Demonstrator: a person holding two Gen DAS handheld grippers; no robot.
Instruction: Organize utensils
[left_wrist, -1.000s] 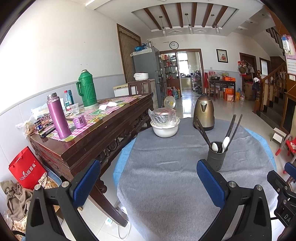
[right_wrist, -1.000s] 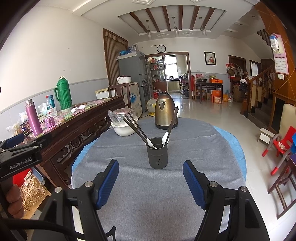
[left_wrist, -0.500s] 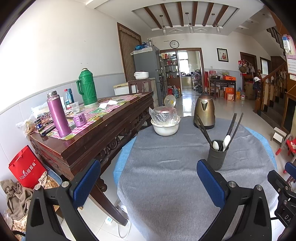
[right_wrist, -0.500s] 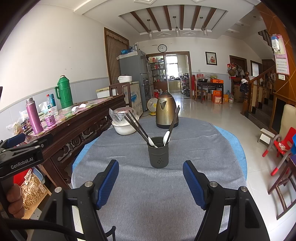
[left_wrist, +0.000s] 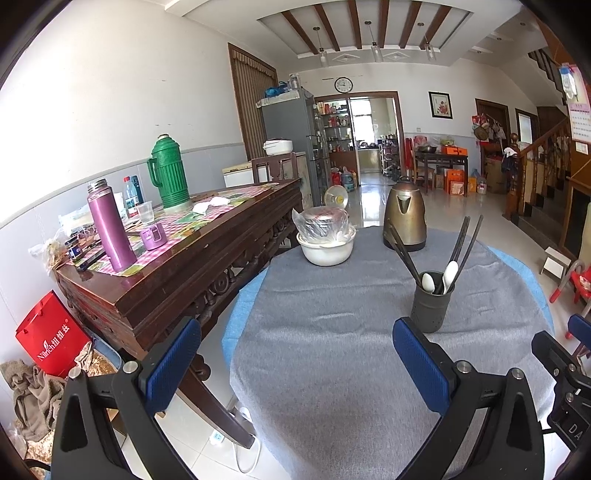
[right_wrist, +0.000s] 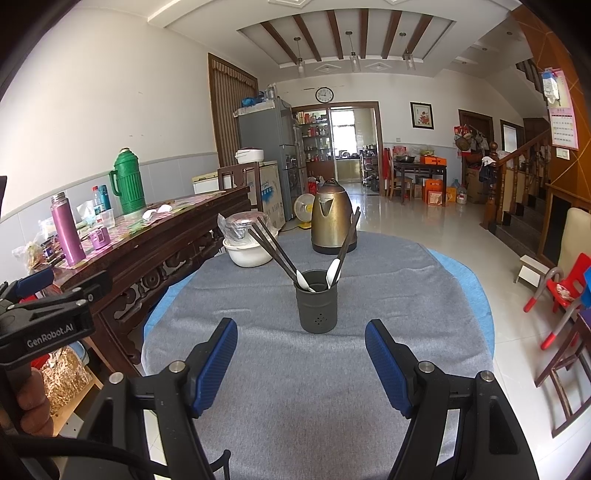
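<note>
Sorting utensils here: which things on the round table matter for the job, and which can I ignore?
Job:
- dark utensil holder
- black chopsticks leaning in it
- white spoons in it

Ignore:
- brass kettle
- white bowl with a plastic-wrapped pot on top
- purple flask and green thermos on the sideboard

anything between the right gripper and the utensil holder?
Nothing. In the right wrist view only bare grey tablecloth lies between the open right gripper and the dark utensil holder, which holds chopsticks and white spoons.
</note>
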